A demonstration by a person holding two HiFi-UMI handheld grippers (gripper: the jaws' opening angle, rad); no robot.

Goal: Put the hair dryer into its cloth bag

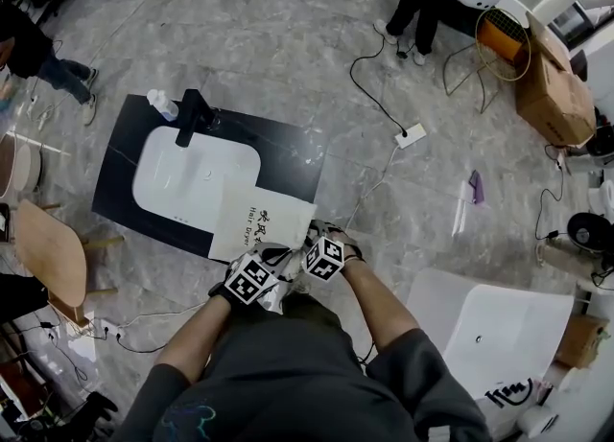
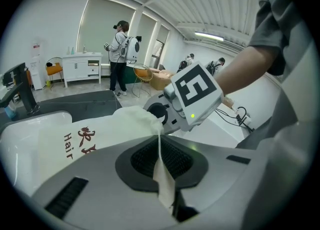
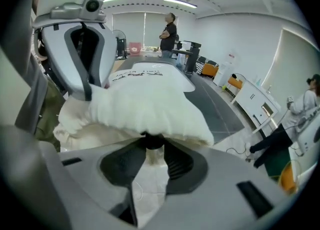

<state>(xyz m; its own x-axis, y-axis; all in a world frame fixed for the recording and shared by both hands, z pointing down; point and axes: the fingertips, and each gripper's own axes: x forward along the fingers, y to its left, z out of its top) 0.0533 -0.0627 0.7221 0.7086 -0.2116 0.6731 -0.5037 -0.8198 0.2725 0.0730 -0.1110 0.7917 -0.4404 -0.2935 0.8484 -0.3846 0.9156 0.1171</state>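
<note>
The cream cloth bag (image 1: pixel 257 220) with dark print lies on a white basin top, its mouth toward me. In the right gripper view the bag (image 3: pixel 150 102) bulges as if filled; the hair dryer itself does not show. My left gripper (image 2: pixel 159 146) is shut on a thin strip of the bag's cloth at its mouth. My right gripper (image 3: pixel 152 144) is closed on the gathered mouth, with a small dark round part pinched between its pads. Both grippers, left gripper (image 1: pixel 271 260) and right gripper (image 1: pixel 317 239), sit side by side at the bag's near edge.
The white basin is set in a black table (image 1: pixel 288 152) with a black faucet (image 1: pixel 192 116) and a small bottle (image 1: pixel 161 103) at the far side. A power strip (image 1: pixel 411 135) and cables lie on the floor. A wooden chair (image 1: pixel 48 253) stands at left, cardboard boxes (image 1: pixel 554 90) at right.
</note>
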